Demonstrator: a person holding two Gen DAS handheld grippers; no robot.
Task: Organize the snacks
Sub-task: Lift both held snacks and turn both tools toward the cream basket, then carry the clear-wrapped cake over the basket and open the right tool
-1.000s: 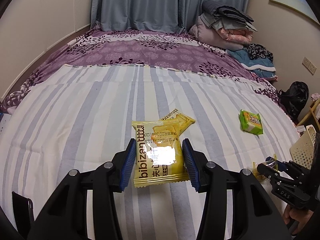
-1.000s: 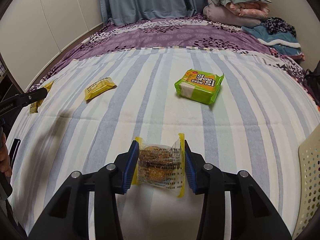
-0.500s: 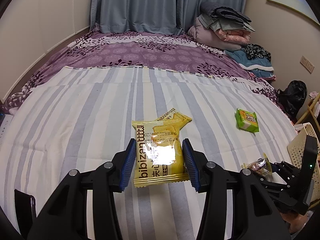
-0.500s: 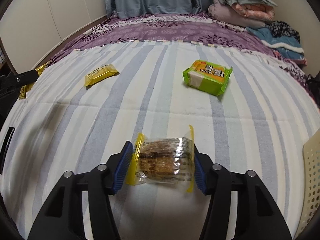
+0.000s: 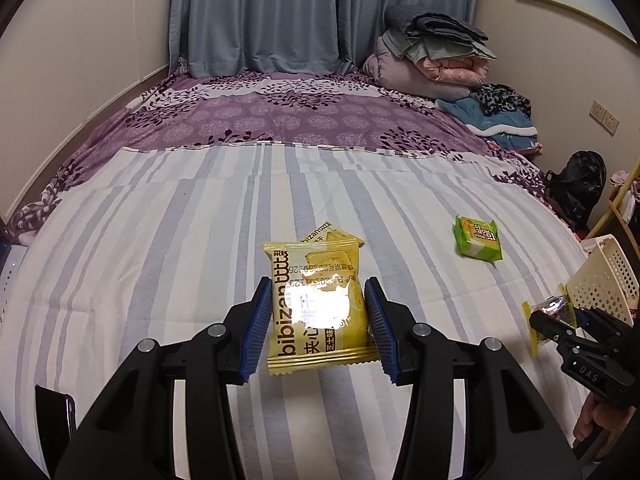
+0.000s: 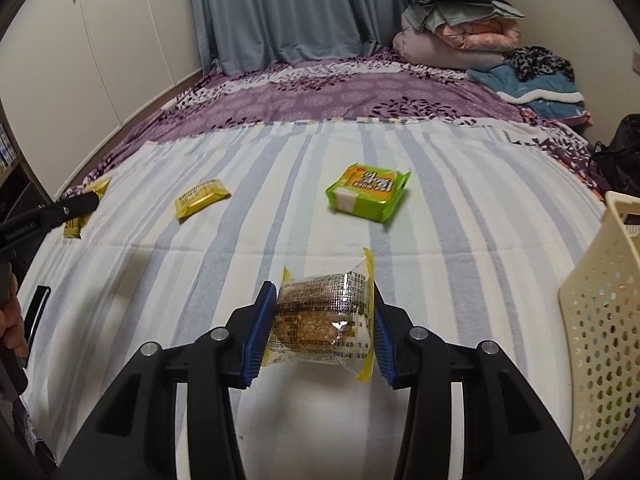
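Observation:
My left gripper (image 5: 318, 310) is shut on a yellow bibizan biscuit packet (image 5: 316, 304), held just above the striped bed sheet (image 5: 160, 280). A second yellow packet (image 5: 334, 236) lies right behind it. My right gripper (image 6: 324, 322) grips a clear packet with yellow ends and a brown cake inside (image 6: 322, 316); its jaws are closing tight on the packet's sides. A green packet (image 6: 368, 192) and a yellow packet (image 6: 202, 198) lie farther out on the sheet. The left gripper (image 6: 76, 206) shows at the left edge with its yellow packet (image 6: 72, 229).
A cream perforated basket (image 6: 600, 320) stands at the bed's right edge, close to the right gripper (image 5: 556, 320). A dark phone (image 6: 36, 312) lies at the near left. Folded bedding (image 5: 432, 56) is piled at the far right, with a curtain behind.
Both grippers have risen with their packets. The right one lifted the clear packet off the sheet and came nearer the basket. The left moved only slightly.

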